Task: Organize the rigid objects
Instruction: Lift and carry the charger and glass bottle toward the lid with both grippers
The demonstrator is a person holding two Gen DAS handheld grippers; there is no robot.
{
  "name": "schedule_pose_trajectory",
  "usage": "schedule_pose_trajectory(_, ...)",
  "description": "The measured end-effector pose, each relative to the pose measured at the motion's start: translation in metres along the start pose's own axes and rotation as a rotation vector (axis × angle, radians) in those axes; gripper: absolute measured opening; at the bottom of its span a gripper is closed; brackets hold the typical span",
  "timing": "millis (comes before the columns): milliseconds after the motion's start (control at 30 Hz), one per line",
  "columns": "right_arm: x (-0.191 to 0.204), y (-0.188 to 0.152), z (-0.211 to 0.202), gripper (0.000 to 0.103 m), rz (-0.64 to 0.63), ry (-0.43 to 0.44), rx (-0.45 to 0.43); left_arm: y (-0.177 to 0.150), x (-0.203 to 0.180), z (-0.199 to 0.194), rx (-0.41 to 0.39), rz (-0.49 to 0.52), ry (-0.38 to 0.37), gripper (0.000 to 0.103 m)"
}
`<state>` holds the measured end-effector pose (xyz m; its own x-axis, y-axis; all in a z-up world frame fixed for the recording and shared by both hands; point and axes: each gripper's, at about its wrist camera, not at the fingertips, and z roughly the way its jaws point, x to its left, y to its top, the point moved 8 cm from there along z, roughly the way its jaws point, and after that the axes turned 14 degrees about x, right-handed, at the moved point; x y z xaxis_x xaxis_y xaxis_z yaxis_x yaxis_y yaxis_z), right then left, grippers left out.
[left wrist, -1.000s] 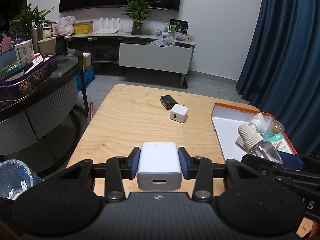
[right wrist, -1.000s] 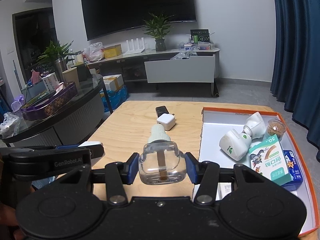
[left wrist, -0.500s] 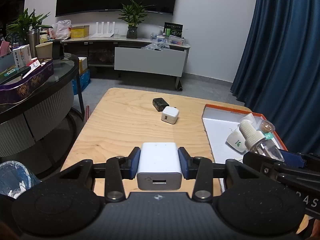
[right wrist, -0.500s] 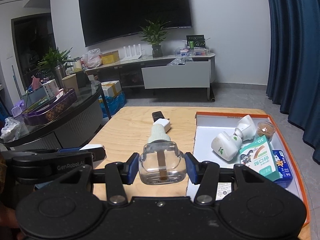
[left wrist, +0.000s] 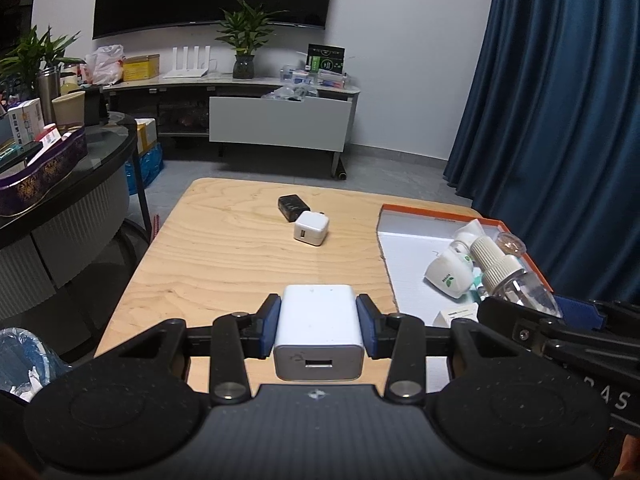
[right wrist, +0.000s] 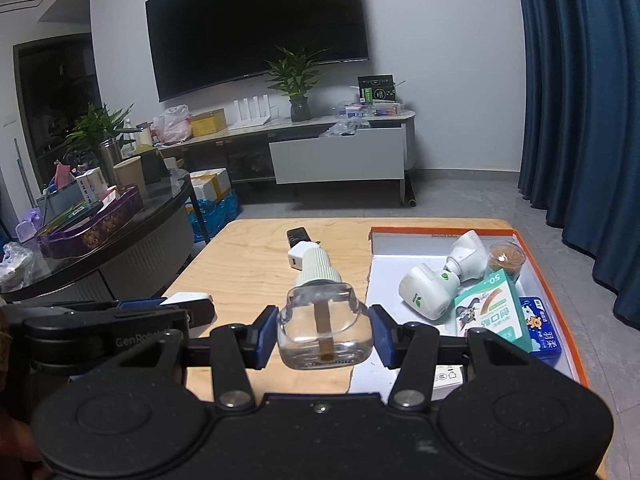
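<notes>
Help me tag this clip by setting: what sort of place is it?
Most likely a home living room: a large wall-mounted TV above a low media cabinet with a potted plant, and a wooden table in front.

White charger [left wrist: 319,332] clamped; clear bottle [right wrist: 325,328] clamped.

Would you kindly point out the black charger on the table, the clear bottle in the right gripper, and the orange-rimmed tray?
black charger [left wrist: 291,206], left wrist view, on its top face.
clear bottle [right wrist: 324,330], right wrist view, on its glass body.
orange-rimmed tray [right wrist: 436,231], right wrist view, on its far rim.
</notes>
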<state>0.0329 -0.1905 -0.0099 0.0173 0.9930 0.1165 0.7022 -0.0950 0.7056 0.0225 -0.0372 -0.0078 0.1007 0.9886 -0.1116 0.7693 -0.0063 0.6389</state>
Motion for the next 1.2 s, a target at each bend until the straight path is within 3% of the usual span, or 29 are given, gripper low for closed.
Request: schedule_pose_trajectory(1200, -0.048, 0.007, 0.000, 0.060, 0.090, -0.064, -0.001, 0.010, -0.042, 0.017, 0.041, 0.087, -0.066, 0.041)
